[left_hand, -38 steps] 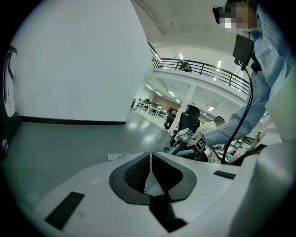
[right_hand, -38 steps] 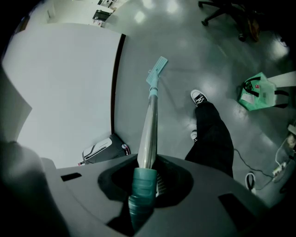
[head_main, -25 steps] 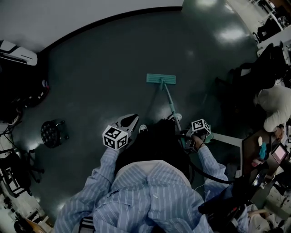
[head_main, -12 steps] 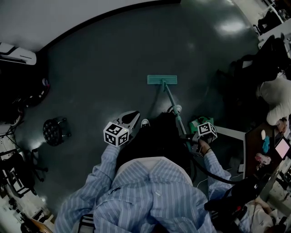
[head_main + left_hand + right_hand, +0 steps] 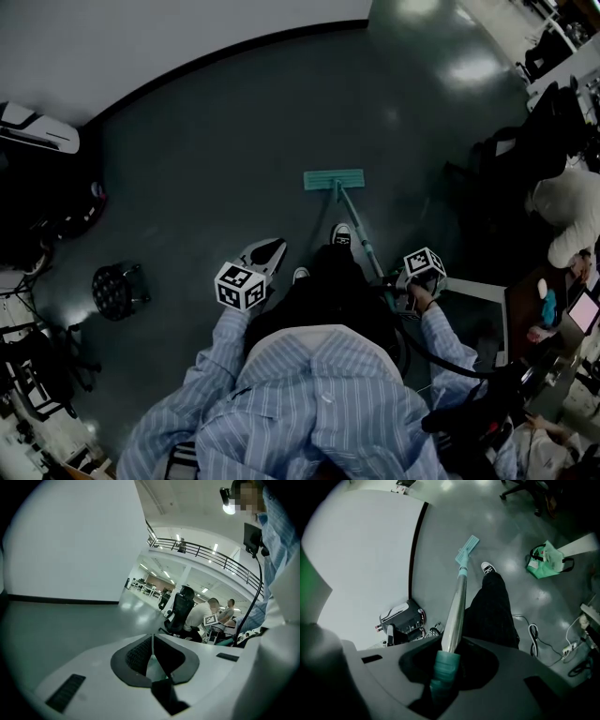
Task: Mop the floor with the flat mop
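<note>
The flat mop's teal head (image 5: 333, 179) lies flat on the dark floor ahead of my feet, also seen as the teal head (image 5: 468, 548) in the right gripper view. Its metal handle (image 5: 359, 232) slants back to my right gripper (image 5: 392, 287). That right gripper (image 5: 449, 651) is shut on the handle (image 5: 457, 606) just above its teal end grip (image 5: 443, 667). My left gripper (image 5: 271, 247) hangs left of my legs, apart from the mop. The left gripper (image 5: 152, 643) has its pads pressed together with nothing between them.
A white wall with a black baseboard (image 5: 216, 52) curves across the far side. A black stool (image 5: 117, 286) stands at left, dark equipment (image 5: 42, 202) beyond it. Desks, chairs and a seated person (image 5: 562, 211) fill the right. A green bag (image 5: 543, 562) and cables (image 5: 532, 637) lie on the floor.
One shoe has stepped forward beside the mop handle, and the mop head sits slightly nearer in the view. Both grippers keep their hold and state.
</note>
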Demonstrator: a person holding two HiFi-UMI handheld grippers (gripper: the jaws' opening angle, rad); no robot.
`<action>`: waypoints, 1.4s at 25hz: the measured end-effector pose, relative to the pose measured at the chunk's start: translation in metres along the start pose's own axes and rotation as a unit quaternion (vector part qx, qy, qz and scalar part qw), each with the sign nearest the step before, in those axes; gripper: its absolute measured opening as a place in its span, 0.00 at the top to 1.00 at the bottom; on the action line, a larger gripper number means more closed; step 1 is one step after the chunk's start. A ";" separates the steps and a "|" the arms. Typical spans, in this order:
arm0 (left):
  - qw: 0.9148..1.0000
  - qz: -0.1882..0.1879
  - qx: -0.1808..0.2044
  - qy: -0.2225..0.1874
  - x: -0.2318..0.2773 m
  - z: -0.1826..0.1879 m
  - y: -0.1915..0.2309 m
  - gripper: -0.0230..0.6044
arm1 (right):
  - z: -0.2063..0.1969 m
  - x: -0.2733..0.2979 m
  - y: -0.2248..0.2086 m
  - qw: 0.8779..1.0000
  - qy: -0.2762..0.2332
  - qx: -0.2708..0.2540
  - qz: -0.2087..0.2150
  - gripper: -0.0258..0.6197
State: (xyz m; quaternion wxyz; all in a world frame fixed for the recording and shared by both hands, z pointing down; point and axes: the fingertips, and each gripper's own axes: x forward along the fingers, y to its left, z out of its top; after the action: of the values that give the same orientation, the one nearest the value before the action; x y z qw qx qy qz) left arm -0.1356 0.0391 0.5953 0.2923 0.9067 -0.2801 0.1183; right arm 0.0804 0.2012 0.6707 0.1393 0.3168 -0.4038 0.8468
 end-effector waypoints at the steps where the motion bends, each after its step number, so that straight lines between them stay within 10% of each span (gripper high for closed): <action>1: 1.000 0.001 -0.001 0.000 0.004 0.003 0.002 0.94 | 0.008 -0.001 0.004 1.000 0.000 -0.001 0.001 0.84; 13: 0.999 0.022 -0.017 0.022 0.090 0.049 0.044 0.94 | 0.151 -0.013 0.068 0.999 0.038 -0.030 -0.003 0.84; 26: 0.997 0.042 -0.066 -0.004 0.225 0.160 0.101 0.94 | 0.414 -0.029 0.202 0.990 0.080 -0.087 -0.078 0.84; 35: 0.984 0.125 -0.124 -0.017 0.252 0.174 0.143 0.94 | 0.592 -0.020 0.295 0.990 0.052 -0.100 -0.081 0.84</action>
State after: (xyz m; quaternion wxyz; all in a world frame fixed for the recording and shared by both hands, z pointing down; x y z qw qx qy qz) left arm -0.0038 -0.2713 0.6179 0.3804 0.8233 -0.4086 0.1029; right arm 0.2014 -0.4428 0.7623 0.2592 0.2881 -0.4518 0.8035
